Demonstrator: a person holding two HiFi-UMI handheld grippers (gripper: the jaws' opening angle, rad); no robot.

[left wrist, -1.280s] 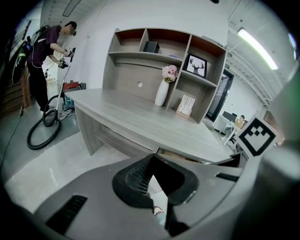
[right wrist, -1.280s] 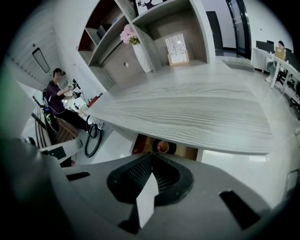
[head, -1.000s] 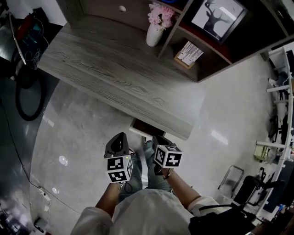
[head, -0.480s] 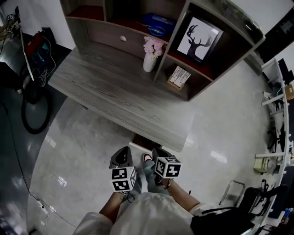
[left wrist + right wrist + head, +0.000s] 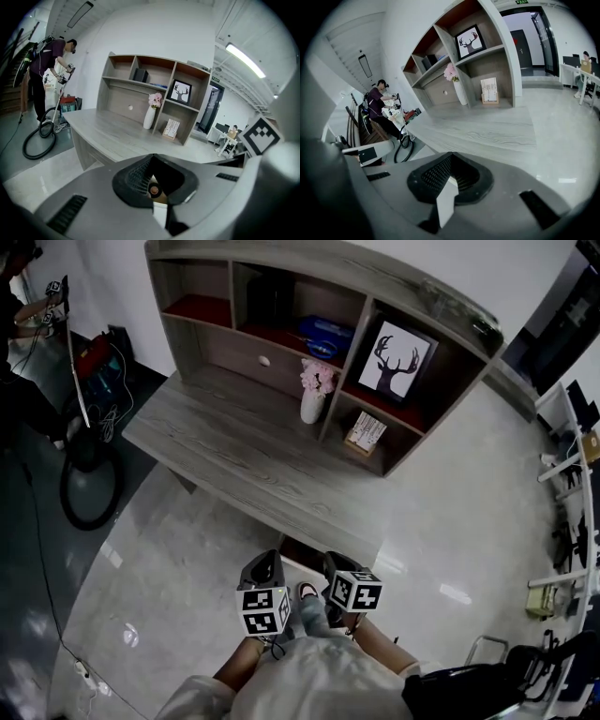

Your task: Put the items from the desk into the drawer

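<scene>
A grey wooden desk (image 5: 234, 460) carries a shelf unit with a closed drawer (image 5: 253, 360) that has a white knob. On the desktop stand a white vase of pink flowers (image 5: 312, 395) and a small printed card (image 5: 366, 434). My left gripper (image 5: 267, 561) and right gripper (image 5: 335, 561) hang side by side in front of the desk's near edge, well short of these things. In the left gripper view the desk (image 5: 108, 133) lies ahead and the left gripper (image 5: 153, 159) is shut. The right gripper (image 5: 451, 155) is shut too, with nothing in it.
A framed deer picture (image 5: 400, 357) and a blue object (image 5: 326, 334) sit in the shelf unit. A person (image 5: 49, 70) works at the far left with a black hose coil (image 5: 89, 493) on the floor. A dark opening (image 5: 300, 554) shows under the desk's front edge.
Both grippers have risen, still shut and side by side. The head view has tilted up, so the whole shelf unit now shows.
</scene>
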